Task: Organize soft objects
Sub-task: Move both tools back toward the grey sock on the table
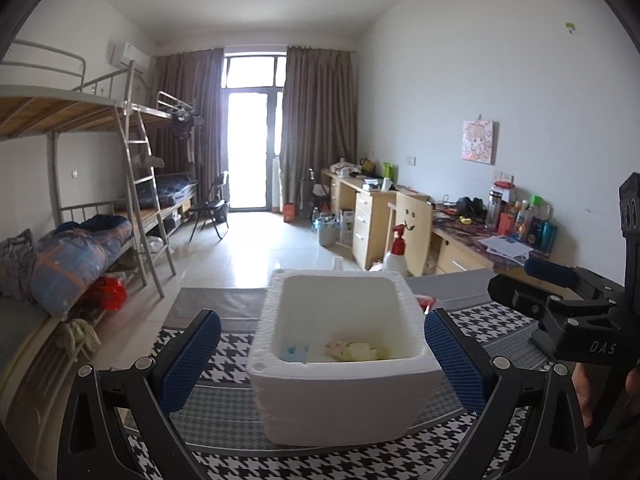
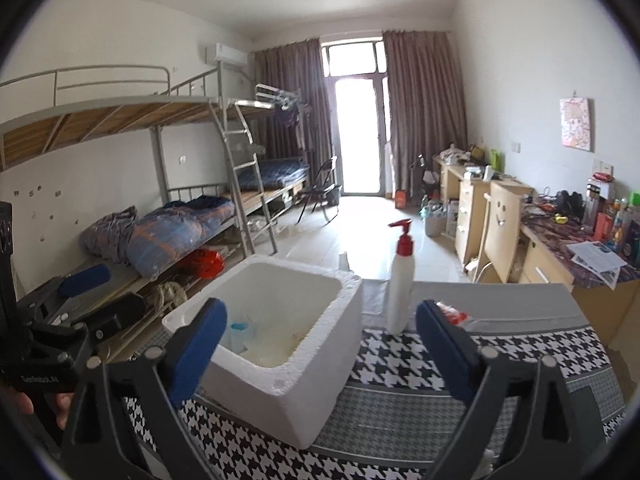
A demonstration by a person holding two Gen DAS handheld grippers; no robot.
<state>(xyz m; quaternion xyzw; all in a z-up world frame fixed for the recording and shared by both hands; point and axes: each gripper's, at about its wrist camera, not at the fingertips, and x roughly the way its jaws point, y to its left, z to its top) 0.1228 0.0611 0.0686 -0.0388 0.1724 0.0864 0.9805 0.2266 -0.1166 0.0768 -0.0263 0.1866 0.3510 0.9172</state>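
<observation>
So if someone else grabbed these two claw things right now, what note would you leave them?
Left gripper: open, holding nothing, fingers either side of the white foam box.
Right gripper: open and empty, in front of the box.
Box stands on the houndstooth cloth; a few soft pieces already lie in its bottom.
Pump bottle stands beside the box, with a red-and-clear packet near it.
Left: I can't see other soft items on the cloth; check before finishing.

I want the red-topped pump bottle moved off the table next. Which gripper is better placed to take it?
Right. The pump bottle stands between the open right gripper's fingers, while the foam box fills the left gripper's view.
</observation>
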